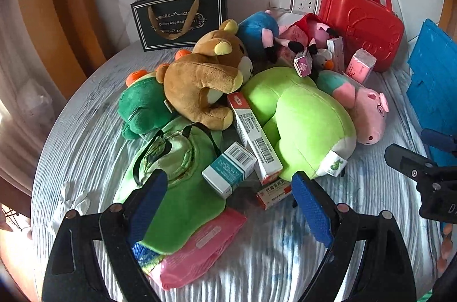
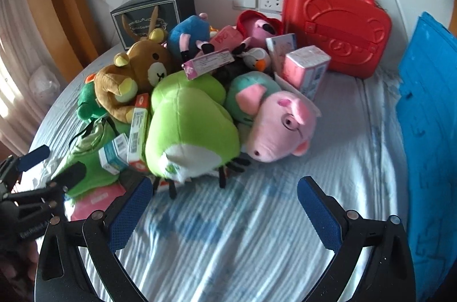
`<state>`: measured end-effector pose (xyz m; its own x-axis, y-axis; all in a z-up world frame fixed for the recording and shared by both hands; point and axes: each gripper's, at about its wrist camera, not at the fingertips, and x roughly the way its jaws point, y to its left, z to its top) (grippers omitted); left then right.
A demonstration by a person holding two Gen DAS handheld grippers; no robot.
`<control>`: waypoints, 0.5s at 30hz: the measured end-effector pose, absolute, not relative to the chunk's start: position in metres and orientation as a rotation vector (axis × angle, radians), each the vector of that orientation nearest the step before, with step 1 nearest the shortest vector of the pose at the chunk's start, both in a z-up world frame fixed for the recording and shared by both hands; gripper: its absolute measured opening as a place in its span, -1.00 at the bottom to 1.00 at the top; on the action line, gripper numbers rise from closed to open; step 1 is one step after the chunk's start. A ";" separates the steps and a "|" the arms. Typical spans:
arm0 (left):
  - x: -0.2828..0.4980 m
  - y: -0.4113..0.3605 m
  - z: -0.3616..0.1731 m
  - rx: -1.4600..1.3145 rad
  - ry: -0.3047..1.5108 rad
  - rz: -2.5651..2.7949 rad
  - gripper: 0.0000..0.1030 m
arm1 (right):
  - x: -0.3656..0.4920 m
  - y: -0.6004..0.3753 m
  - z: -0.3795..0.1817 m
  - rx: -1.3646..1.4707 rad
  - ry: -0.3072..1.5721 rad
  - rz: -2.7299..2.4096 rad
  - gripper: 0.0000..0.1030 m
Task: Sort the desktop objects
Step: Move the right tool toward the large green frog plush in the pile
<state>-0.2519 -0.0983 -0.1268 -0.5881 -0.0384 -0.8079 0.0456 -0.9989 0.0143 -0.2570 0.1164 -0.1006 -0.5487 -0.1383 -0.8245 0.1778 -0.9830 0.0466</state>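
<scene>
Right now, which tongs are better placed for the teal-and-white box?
Left. The left tongs hang open directly before the teal-and-white box; the right tongs face bare sheet, with the green plush between.

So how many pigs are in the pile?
3. The big pig lies at the right front, the blue pig at the back, and the red pig by the red case. More may be buried.
</scene>
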 end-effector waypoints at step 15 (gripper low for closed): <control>-0.372 -0.087 -0.189 1.544 -0.080 -2.683 0.73 | -0.388 0.113 -0.148 1.553 0.282 -2.686 0.91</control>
